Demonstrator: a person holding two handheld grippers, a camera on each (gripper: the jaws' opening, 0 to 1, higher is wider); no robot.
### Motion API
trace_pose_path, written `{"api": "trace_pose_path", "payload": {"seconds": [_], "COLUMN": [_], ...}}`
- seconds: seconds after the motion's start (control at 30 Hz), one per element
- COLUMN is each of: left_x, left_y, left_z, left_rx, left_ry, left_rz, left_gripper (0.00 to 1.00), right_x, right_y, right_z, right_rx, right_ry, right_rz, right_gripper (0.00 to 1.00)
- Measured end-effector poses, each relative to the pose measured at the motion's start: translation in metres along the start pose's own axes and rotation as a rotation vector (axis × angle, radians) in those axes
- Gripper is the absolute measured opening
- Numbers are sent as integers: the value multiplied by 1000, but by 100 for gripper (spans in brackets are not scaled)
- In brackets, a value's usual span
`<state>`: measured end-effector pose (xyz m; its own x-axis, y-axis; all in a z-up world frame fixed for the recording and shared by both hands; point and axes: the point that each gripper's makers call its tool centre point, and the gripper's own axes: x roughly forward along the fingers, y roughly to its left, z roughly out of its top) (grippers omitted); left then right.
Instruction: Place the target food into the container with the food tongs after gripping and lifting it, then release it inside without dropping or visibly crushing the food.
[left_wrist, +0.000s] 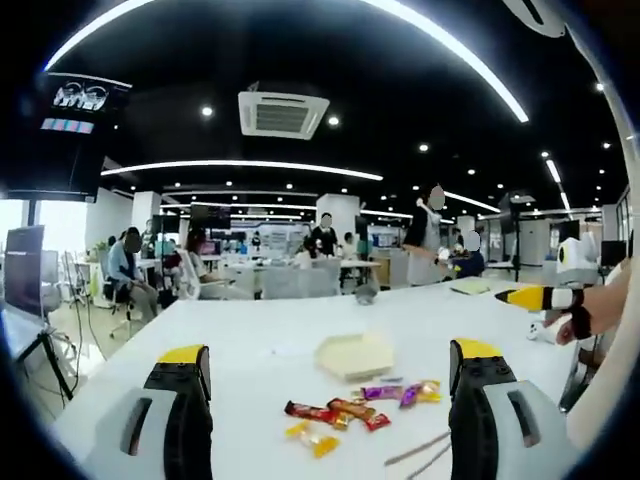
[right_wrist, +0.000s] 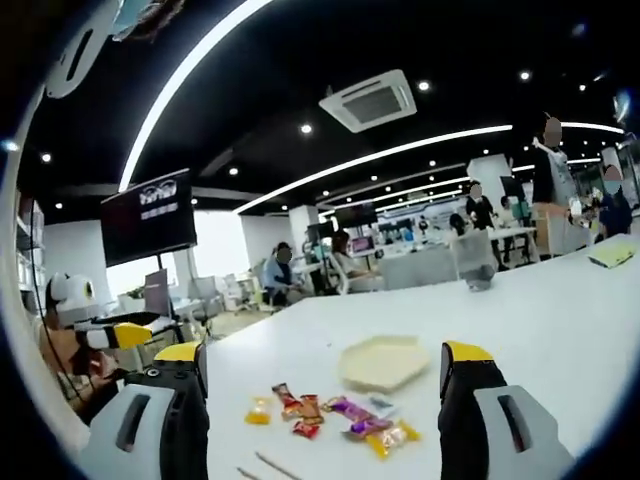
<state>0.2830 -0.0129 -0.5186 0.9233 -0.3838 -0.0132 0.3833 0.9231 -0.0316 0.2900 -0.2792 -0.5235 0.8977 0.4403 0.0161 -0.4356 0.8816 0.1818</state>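
The wrapped snacks (left_wrist: 345, 410) lie in a loose scatter on the white desk (left_wrist: 250, 350), a red-brown one, a yellow one (left_wrist: 318, 440) and purple and gold ones (left_wrist: 400, 392) close together, none of them touched. Just beyond them, toward the far edge of the desk, sits the pale shallow container (left_wrist: 354, 356), hexagonal by the look of it in the right gripper view (right_wrist: 384, 362). Thin metal tongs (left_wrist: 420, 452) rest on the desk on the near side of the snacks, lying flat and apart from them.

The left gripper (left_wrist: 330, 400) hangs above the near part of the desk with its jaws spread wide and nothing between them; the snacks show in the gap. The right gripper (right_wrist: 320, 400) is held the same way, jaws wide apart and empty, with the snacks (right_wrist: 330, 410) and container framed between them.

A yellow-tipped gripper (left_wrist: 535, 297) held in a hand (left_wrist: 600, 305) shows at the right side of the desk. Behind the desk is an open office with seated and standing people (left_wrist: 128, 272), a ceiling air vent (left_wrist: 283, 112) and a hanging screen (right_wrist: 148, 215).
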Motion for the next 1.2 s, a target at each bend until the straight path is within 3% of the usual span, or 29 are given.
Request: {"api": "trace_pose_path", "payload": {"seconds": [0.23, 0.27, 0.33, 0.57, 0.83, 0.93, 0.97, 1.2], "left_x": [1, 1, 1, 2, 4, 2, 1, -2], "left_y": [-15, -27, -40, -70, -83, -83, -84, -90], "left_z": [-13, -25, -41, -76, -109, -115, -122, -145], "left_rx": [73, 107, 123, 196, 222, 231, 266, 319], "left_ry": [60, 112, 170, 289, 393, 414, 430, 501], "left_rz": [-65, -134, -205, -339, -409, -422, -440, -499], "left_gripper": [99, 99, 99, 99, 81, 62, 60, 48], "right_x": [-15, -18, -20, -24, -29, -32, -34, -39], "right_y": [0, -1, 1, 6, 2, 3, 3, 1], "right_z": [-9, -14, -21, -22, -27, -28, -30, -34], "right_rx": [-3, 3, 17, 11, 15, 20, 17, 22], "right_ry": [25, 42, 74, 97, 133, 141, 148, 172], "right_rz": [-14, -20, -10, 11, 9, 8, 8, 1], "right_gripper": [97, 96, 94, 89, 87, 86, 86, 85]}}
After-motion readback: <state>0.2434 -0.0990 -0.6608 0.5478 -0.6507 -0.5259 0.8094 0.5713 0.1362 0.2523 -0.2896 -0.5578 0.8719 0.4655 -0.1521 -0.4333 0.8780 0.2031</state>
